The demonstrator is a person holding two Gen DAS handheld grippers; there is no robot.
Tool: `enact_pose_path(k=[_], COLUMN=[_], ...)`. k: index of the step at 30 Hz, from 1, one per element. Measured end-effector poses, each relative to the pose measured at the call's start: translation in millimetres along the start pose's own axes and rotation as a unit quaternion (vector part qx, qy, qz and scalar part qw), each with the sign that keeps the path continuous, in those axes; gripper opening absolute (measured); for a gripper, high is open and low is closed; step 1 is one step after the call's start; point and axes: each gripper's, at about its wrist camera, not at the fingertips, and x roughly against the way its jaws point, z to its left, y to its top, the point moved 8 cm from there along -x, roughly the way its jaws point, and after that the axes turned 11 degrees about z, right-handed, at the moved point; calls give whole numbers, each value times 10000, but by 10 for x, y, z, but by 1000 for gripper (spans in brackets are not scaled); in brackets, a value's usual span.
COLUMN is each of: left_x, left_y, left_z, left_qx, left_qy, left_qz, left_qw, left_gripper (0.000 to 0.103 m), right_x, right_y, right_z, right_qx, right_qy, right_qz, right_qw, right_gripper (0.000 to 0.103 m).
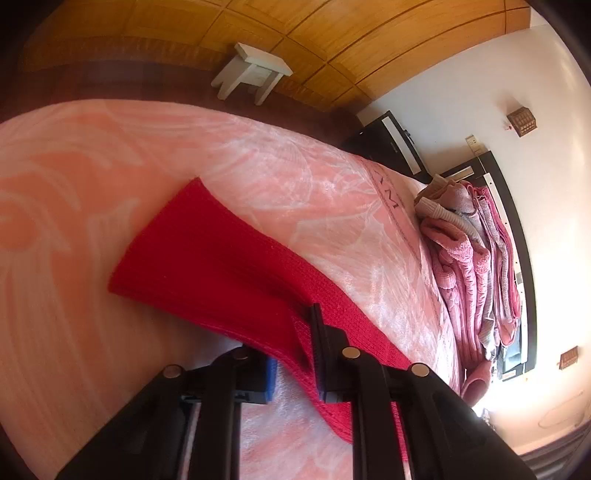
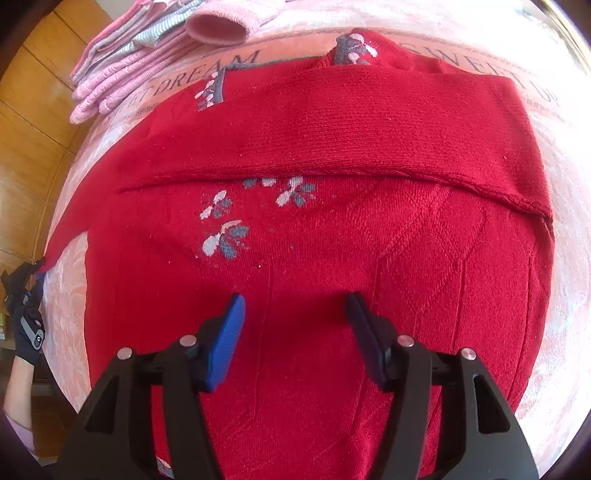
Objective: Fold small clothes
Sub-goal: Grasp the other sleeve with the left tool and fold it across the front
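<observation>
- A red knitted sweater [image 2: 314, 229] with grey-and-white flower motifs is lying flat on a pink blanket [image 2: 569, 266] with pale leaf patterns; one sleeve is folded across its chest.
- The right gripper [image 2: 295, 321] is hovering over the sweater's lower body at 6 o'clock — fingers spread wide, gripping nothing.
- The left gripper [image 1: 291, 354] is holding a red sleeve edge [image 1: 236, 266] draped between its fingers; whether it is pinching tight I cannot tell.
- A stack of pink and grey folded clothes [image 1: 476, 266] is sitting at the blanket's edge — at 3 o'clock in the left view.
- A white stool [image 1: 251, 72] is standing on the wooden floor [image 1: 369, 33] at 12 o'clock, beside a white wall [image 1: 480, 88].
</observation>
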Motion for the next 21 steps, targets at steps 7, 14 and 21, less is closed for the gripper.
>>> enact_pose_path(k=[7, 14, 21], left_x=[102, 96, -86], left_y=[27, -114, -585], left_z=[-154, -623, -1437], left_qx=[-335, -799, -1622], left_qy=[-6, 14, -131], left_qz=[-213, -286, -87], left_qw=[9992, 9964, 9866], left_gripper=[5, 5, 5], right_x=[-4, 57, 132], right_y=[-4, -42, -74], right_z=[4, -18, -13], right_qx=[39, 47, 216], right_qy=[-7, 70, 104], right_qz=[-17, -119, -203], right_qw=[10000, 9999, 9995], right_gripper=[61, 57, 57])
